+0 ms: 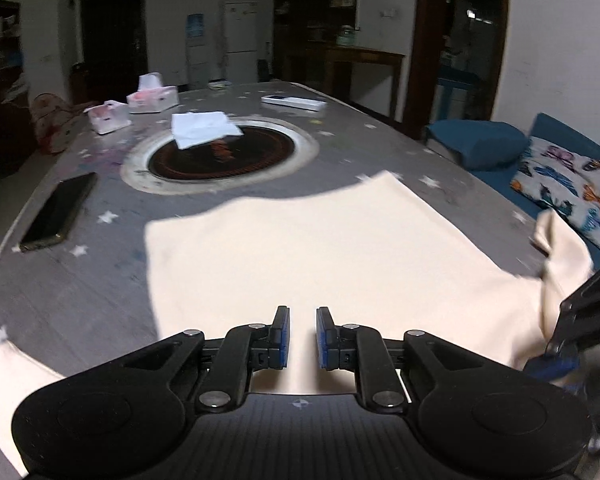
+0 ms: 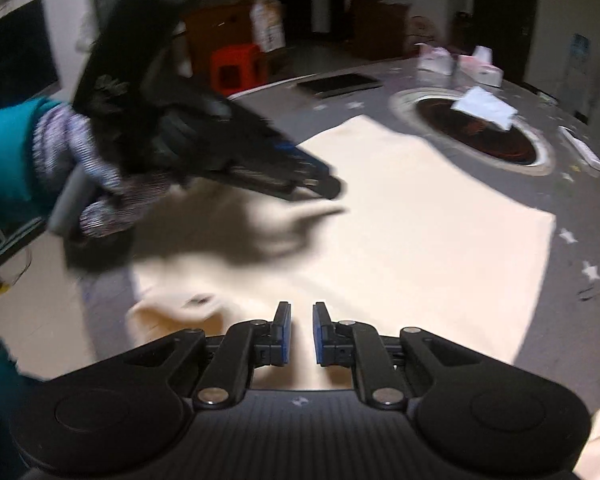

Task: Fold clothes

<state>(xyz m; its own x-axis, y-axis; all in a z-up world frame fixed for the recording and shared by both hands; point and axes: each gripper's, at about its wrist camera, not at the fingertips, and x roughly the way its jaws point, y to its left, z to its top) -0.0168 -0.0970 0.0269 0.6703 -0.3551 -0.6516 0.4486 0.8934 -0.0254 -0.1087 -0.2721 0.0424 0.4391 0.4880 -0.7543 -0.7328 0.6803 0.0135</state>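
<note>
A cream garment [image 1: 300, 256] lies spread flat on the grey star-patterned table [image 1: 100, 280]; it also shows in the right wrist view [image 2: 400, 240]. My left gripper [image 1: 302, 338] hovers over the garment's near edge, jaws slightly apart with nothing between them. My right gripper [image 2: 302, 334] is also slightly open and empty above the garment. The left gripper [image 2: 320, 180] appears blurred in the right wrist view, held by a gloved hand [image 2: 100, 184] over the cloth. A bunched sleeve [image 1: 560, 248] lies at the garment's right side.
A round dark burner inset [image 1: 220, 154] sits mid-table with a white folded cloth [image 1: 204, 128] on it. A black phone [image 1: 60, 212] lies at left. Tissue boxes [image 1: 152, 98] and a white remote [image 1: 294, 102] lie far back. A blue sofa with butterfly cushion [image 1: 568, 184] stands right.
</note>
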